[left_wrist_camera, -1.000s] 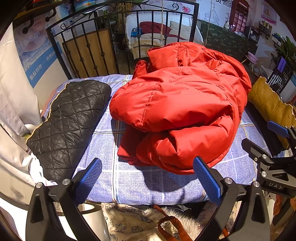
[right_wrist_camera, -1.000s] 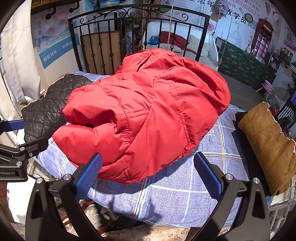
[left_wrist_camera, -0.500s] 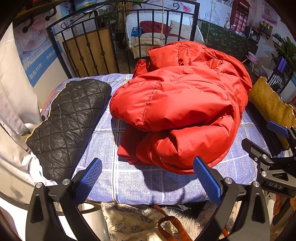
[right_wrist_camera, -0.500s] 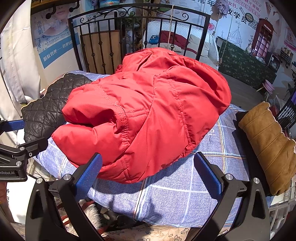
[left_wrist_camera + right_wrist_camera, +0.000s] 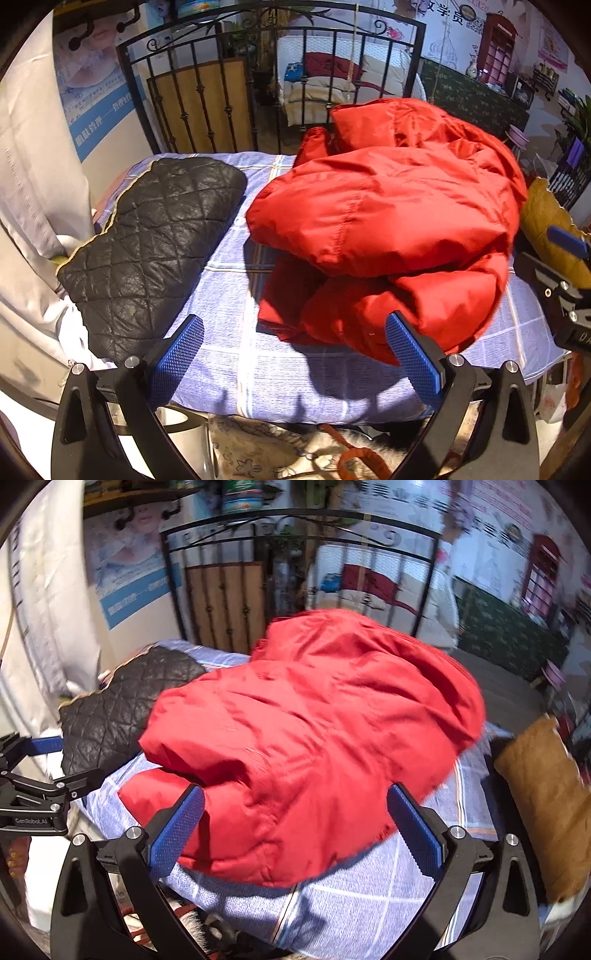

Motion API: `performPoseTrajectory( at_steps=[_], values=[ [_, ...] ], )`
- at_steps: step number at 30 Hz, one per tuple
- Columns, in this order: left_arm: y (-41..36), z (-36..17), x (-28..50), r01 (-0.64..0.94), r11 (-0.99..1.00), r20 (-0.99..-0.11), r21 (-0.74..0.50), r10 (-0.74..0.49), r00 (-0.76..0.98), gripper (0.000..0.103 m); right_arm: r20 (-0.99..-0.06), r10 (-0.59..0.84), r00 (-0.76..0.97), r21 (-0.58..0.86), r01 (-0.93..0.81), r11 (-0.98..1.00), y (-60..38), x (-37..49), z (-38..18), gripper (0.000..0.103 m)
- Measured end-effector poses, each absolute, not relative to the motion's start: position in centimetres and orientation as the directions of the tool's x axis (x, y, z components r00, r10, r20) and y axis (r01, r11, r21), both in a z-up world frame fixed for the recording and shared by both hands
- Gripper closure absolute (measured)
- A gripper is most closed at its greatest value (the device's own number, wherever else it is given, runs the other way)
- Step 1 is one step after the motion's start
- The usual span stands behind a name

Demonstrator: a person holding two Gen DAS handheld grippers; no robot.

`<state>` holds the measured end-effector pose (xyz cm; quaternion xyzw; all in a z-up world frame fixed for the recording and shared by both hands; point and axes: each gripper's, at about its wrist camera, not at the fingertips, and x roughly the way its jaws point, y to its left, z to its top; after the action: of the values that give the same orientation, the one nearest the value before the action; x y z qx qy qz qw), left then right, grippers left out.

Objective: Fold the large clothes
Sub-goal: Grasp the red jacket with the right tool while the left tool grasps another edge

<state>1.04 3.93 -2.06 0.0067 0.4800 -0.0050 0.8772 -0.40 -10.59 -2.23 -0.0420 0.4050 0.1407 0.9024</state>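
Observation:
A puffy red down jacket [image 5: 388, 229] lies bunched in a heap on the blue checked bed sheet [image 5: 288, 376]; in the right wrist view the red jacket [image 5: 314, 734] fills the middle. My left gripper [image 5: 295, 354] hovers open over the sheet's near edge, its right fingertip just in front of the jacket's lower fold. My right gripper [image 5: 295, 823] is open too, with its blue pads [image 5: 177, 830] straddling the near hem of the jacket and nothing clamped between them. Each gripper shows at the edge of the other's view.
A black quilted cushion [image 5: 147, 251] lies left of the jacket. A mustard-brown cushion [image 5: 546, 812] sits at the bed's right side. A black iron headboard [image 5: 258, 85] stands behind, pale curtains [image 5: 33, 155] hang at the left, and patterned fabric [image 5: 277, 450] lies below the near edge.
Both grippers have moved forward and lower toward the jacket, which now looms larger; the right wrist view is motion-blurred. Both stay open. The jacket itself has not shifted.

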Motion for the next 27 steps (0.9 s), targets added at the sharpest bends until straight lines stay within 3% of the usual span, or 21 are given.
performPoseTrajectory(
  at_steps=[4, 8, 11, 12, 17, 23, 25, 27],
  values=[
    [6.0, -4.5, 0.8, -0.028, 0.999, -0.88, -0.033, -0.015, 0.476, 0.006, -0.758, 0.254, 0.601, -0.007, -0.397, 0.918, -6.3, 1.8, -3.7, 0.005],
    [7.0, -6.1, 0.2, -0.045, 0.999, -0.898, 0.001, 0.021, 0.44, 0.006, -0.741, 0.213, 0.637, -0.056, -0.375, 0.926, -4.6, 3.5, -5.4, 0.008],
    [7.0, -6.5, 0.1, -0.042, 0.999, -0.906, 0.004, 0.022, 0.423, 0.006, -0.718, 0.201, 0.667, 0.001, -0.287, 0.958, -6.9, 3.5, -6.3, 0.05],
    [6.9, -6.6, 0.3, -0.041, 0.999, -0.907, 0.001, 0.018, 0.421, 0.006, -0.719, 0.217, 0.661, 0.054, -0.257, 0.965, -8.4, 3.4, -6.7, 0.057],
    [4.3, -6.4, 1.1, 0.013, 1.0, -0.899, -0.022, -0.025, 0.437, 0.006, -0.765, 0.139, 0.629, 0.126, -0.065, 0.99, -16.3, 0.7, -10.9, 0.07],
    [-0.6, -7.2, 1.6, 0.133, 0.99, -0.9, -0.054, -0.106, 0.422, 0.006, -0.895, 0.029, 0.445, 0.128, 0.195, 0.973, -26.3, -6.6, -19.8, 0.07],
    [-2.0, -8.3, 1.8, 0.163, 0.984, -0.908, -0.072, -0.133, 0.398, 0.006, -0.918, 0.038, 0.394, 0.141, 0.237, 0.961, -27.7, -9.2, -21.8, 0.056],
    [-3.0, -9.4, 2.0, 0.181, 0.98, -0.916, -0.083, -0.147, 0.373, 0.006, -0.933, 0.035, 0.359, 0.144, 0.281, 0.949, -28.3, -11.3, -22.9, 0.035]
  ],
)
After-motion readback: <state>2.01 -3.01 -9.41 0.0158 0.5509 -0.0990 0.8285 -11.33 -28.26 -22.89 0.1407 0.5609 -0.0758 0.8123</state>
